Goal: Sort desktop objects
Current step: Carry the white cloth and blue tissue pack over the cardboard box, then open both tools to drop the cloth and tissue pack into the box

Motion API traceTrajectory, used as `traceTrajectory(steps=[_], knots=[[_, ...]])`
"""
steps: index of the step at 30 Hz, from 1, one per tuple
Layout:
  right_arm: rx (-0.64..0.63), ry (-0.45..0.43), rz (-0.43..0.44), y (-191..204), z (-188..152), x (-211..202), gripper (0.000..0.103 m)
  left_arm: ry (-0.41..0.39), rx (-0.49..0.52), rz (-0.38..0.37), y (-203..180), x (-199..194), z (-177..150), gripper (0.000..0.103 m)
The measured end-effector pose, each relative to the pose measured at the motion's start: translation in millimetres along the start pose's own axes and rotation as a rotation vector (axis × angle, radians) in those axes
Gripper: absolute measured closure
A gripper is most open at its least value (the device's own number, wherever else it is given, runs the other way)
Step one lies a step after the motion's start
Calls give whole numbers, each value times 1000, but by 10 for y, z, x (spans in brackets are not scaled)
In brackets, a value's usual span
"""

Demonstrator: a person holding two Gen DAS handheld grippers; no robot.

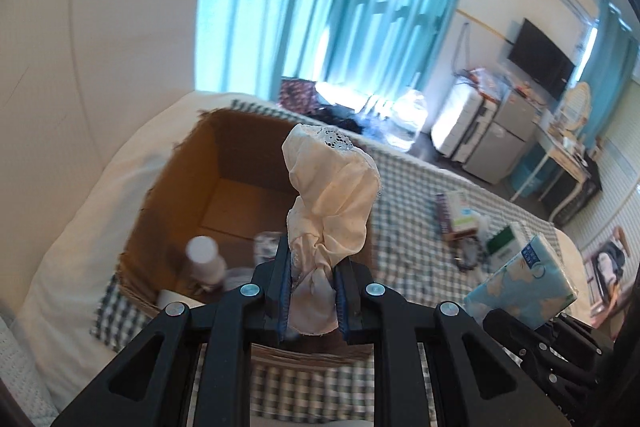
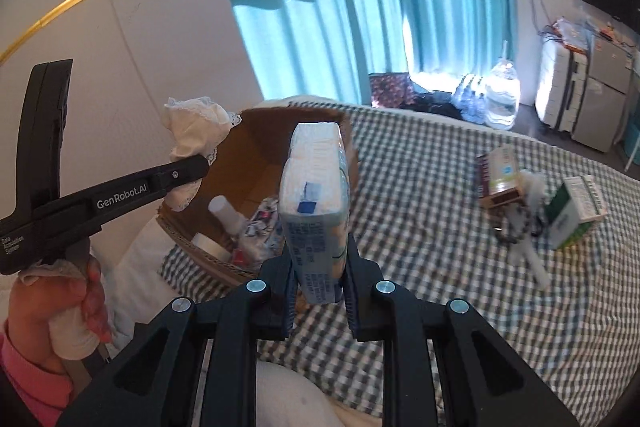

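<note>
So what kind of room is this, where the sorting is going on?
Most likely a bedroom or small studio flat. The cardboard box sits on a bed with a checked cover, teal curtains hang at the window, and a wall-mounted TV faces the bed.

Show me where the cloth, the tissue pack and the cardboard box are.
cloth (image 1: pixel 334 187), left wrist view, its bunched middle.
tissue pack (image 2: pixel 316 187), right wrist view, its white end face.
cardboard box (image 1: pixel 240 155), left wrist view, its inner back wall.

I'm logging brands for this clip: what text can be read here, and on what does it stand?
"GenRobot.AI": side of the left tool.
"Data Acquisition System": small print on its body, lower down.
Tissue pack in the right tool: print too blurred to read.
Boxes on the bed: labels unreadable.
</note>
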State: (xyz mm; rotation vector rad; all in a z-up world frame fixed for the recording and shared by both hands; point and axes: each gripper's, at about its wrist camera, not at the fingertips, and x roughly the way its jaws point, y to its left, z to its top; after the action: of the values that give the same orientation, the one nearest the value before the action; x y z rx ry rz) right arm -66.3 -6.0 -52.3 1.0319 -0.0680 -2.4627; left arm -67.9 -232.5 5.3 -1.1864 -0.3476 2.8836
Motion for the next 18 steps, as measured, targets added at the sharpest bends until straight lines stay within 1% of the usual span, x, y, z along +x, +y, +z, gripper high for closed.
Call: traceTrajectory(steps=[6, 11, 14, 15, 16, 17, 18], knots=[[-29, 41, 50, 289, 140, 515, 84, 58, -15, 45, 330, 325, -24, 85], [-23, 76, 82, 397, 230, 960, 84, 78, -8, 59, 430, 526, -56, 85], [-15, 83, 93, 423, 256, 1111, 84, 88, 3, 77, 437, 605, -74, 85], [-18, 85, 95, 426, 260, 1151, 83, 87, 6, 91, 437, 620, -75, 82], [-25, 90, 95, 426, 262, 1181, 83, 86, 9, 120, 434, 623, -76, 67], [-32, 94, 95, 425, 264, 1188, 79, 87, 13, 143, 425, 628, -72, 54], [-39, 89, 84, 439, 267, 1174, 73, 89, 12, 186, 428, 631, -72, 24]])
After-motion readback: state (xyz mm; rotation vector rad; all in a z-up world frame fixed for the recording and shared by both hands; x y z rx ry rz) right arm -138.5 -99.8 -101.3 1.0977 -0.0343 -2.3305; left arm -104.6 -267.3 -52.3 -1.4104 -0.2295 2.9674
